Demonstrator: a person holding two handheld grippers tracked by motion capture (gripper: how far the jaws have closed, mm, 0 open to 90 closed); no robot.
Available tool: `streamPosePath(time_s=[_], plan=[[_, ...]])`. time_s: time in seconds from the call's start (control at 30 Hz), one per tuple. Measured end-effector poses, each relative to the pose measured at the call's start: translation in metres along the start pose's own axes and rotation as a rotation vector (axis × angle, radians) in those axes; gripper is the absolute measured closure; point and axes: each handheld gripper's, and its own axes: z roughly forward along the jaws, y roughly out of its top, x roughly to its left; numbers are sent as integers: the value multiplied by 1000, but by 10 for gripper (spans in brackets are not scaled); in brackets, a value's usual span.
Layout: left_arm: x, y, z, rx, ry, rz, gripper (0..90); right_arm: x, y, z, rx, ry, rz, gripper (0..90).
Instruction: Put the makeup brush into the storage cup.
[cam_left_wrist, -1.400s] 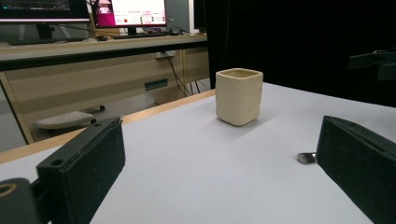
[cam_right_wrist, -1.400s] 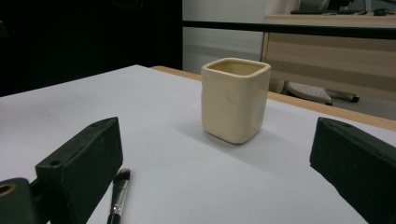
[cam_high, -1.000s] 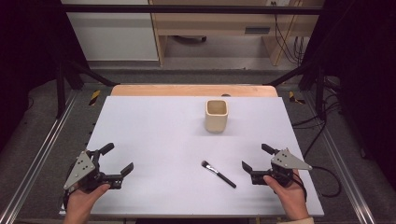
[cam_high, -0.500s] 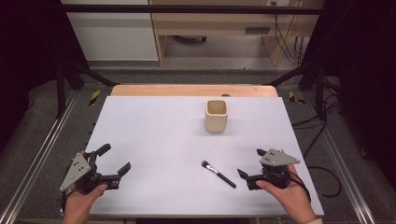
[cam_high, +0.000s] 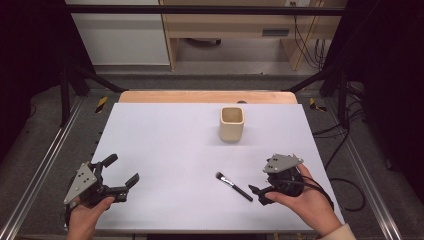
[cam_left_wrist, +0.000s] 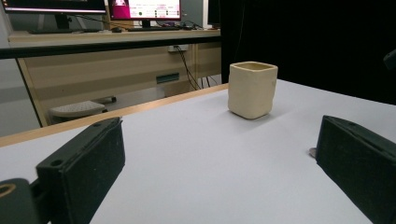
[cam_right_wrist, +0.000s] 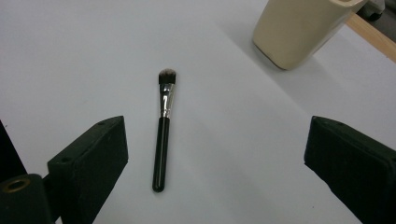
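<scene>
Right claw (cam_high: 256, 191) has swung in toward the brush (cam_high: 234, 186) since a second ago — jaws apart, nothing held, now just beside the handle end; looks like the approach to a pick. Left claw (cam_high: 120, 181) also apart, idle near the worktop (cam_high: 165, 145) front edge. Brush lies flat, long axis diagonal — bristles point far-left, handle near-right. Cup (cam_high: 232, 124) stands upright farther back.

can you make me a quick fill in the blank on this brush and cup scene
1. The makeup brush lies flat on the white table, between the open jaws of the ____ gripper.
2. The cream cup stands ____ on the table.
3. The left gripper is open and holds ____.
4. The brush's bristle end points toward the ____ side of the table.

Missing words: right; upright; nothing; far
</scene>
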Motion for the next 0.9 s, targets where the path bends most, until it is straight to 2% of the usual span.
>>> streamPosePath(time_s=[0.1, 0.23, 0.33, 0.43, 0.63, 0.9], plan=[[1, 0, -1, -1, 5, -4, 10, 1, 7, 1, 56, 21, 16, 63], [2, 0, -3, -1, 10, -5, 10, 1, 15, 6, 115, 27, -20, 73], [3, 0, -4, -2, 12, -6, 10, 1, 20, 13, 148, 36, -5, 70], [4, -1, -4, -1, 14, -9, 10, 4, 25, 19, 187, 44, -13, 76], [4, -3, -5, 0, 14, -16, 9, 8, 36, 32, 222, 58, 10, 78], [5, -2, -6, -8, 23, -22, 9, 12, 47, 42, 228, 71, -13, 77]])
